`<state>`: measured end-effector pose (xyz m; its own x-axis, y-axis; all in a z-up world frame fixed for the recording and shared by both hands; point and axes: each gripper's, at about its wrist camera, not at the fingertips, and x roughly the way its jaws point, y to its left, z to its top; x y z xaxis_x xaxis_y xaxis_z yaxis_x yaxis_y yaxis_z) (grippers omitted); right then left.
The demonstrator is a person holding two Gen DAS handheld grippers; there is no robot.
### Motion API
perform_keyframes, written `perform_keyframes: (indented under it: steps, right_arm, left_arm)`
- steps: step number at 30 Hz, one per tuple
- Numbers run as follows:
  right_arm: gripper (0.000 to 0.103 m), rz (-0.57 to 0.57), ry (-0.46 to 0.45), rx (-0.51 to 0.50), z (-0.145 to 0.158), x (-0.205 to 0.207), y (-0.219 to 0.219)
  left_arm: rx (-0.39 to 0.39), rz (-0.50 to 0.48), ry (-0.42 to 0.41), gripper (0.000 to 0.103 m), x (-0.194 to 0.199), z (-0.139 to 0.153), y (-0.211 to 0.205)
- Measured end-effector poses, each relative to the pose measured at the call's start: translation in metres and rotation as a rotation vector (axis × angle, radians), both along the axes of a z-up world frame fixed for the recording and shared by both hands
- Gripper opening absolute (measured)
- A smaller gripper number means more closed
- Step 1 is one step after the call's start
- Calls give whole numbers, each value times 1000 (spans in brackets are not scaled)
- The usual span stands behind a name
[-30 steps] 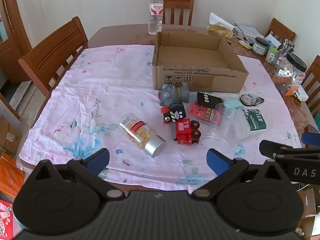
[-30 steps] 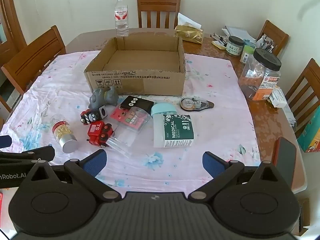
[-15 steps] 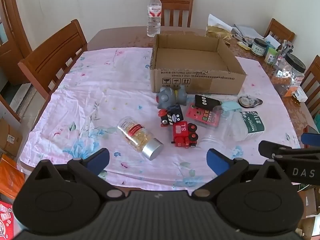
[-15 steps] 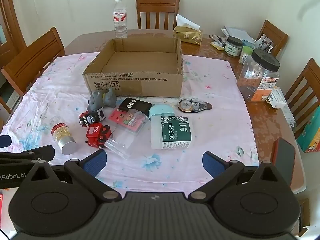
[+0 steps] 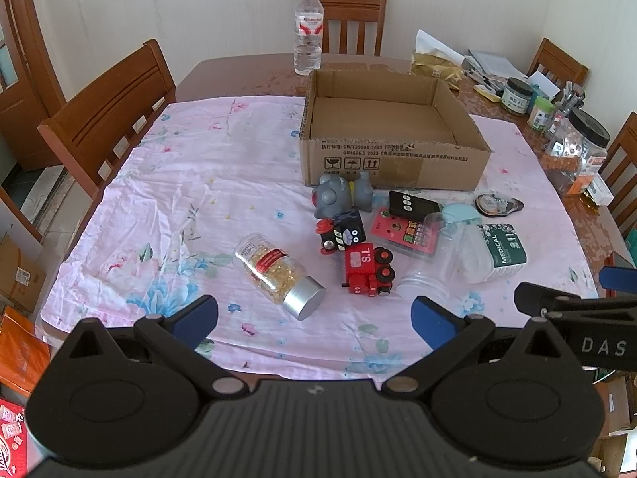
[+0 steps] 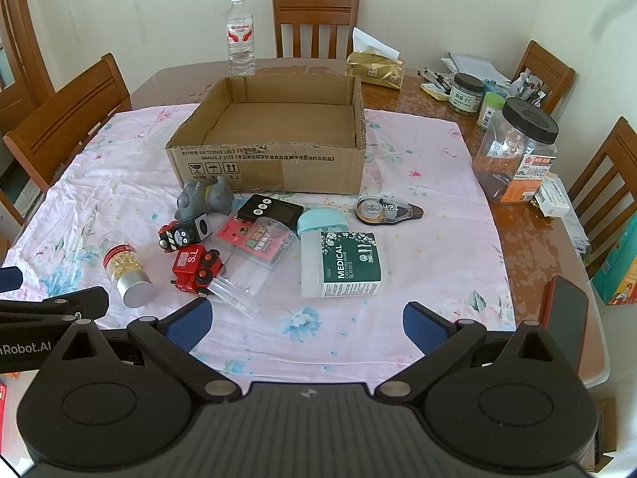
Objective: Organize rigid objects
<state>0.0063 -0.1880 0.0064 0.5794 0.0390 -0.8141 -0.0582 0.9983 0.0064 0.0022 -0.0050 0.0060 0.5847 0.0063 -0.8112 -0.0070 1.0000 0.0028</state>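
Observation:
An empty cardboard box (image 5: pixel 392 157) (image 6: pixel 274 167) stands mid-table on a pink floral cloth. In front of it lie a grey toy (image 5: pixel 342 195), a black toy train (image 5: pixel 344 233), a red toy train (image 5: pixel 366 269) (image 6: pixel 197 267), a capsule bottle with a silver cap (image 5: pixel 278 273) (image 6: pixel 125 267), a clear plastic jar (image 5: pixel 434 259), a pink card pack (image 5: pixel 406 235), a black device (image 5: pixel 410 203), a cotton swab box (image 6: pixel 342 263) and a correction tape (image 6: pixel 388 210). My left gripper (image 5: pixel 314 320) and right gripper (image 6: pixel 304 324) are open and empty, near the front edge.
A water bottle (image 5: pixel 307 32) stands behind the box. Jars, pens and papers (image 6: pixel 517 147) crowd the table's right side. A phone (image 6: pixel 565 314) lies at the right front corner. Wooden chairs (image 5: pixel 115 119) surround the table.
Both grippers have drawn back slightly from the objects, so the table contents sit a little farther away. Nothing on the table has moved.

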Motion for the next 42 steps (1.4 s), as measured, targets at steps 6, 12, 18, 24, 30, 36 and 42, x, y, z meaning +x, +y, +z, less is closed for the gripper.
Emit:
perform_keyframes:
  steps: [6,12,18,24,30,36,42]
  right_arm:
    - [103,2,-1,0,0,1,0]
    - [103,6,-1,-1,2,3,0]
    - [103,6,-2,1,2,4,0]
    - [103,11,-4,1,2,7,0]
    - [103,19,-8,3,1,6,-1]
    - [103,38,-18,2,3,4,-1]
    - [103,51,-21,8,4,4,-3]
  left_arm:
    - [1,2,-1,103,1,1,0]
    - [2,1,-2,103,0,1,0]
    - [3,4,-4,102,2,2,-1]
    - [3,5,-5,102,3,3,-1]
    - [7,6,-13,102,3,3,0]
    - [11,3,-23,102,0,2,-1]
    - [9,-7,-31,102,-1,4,-3]
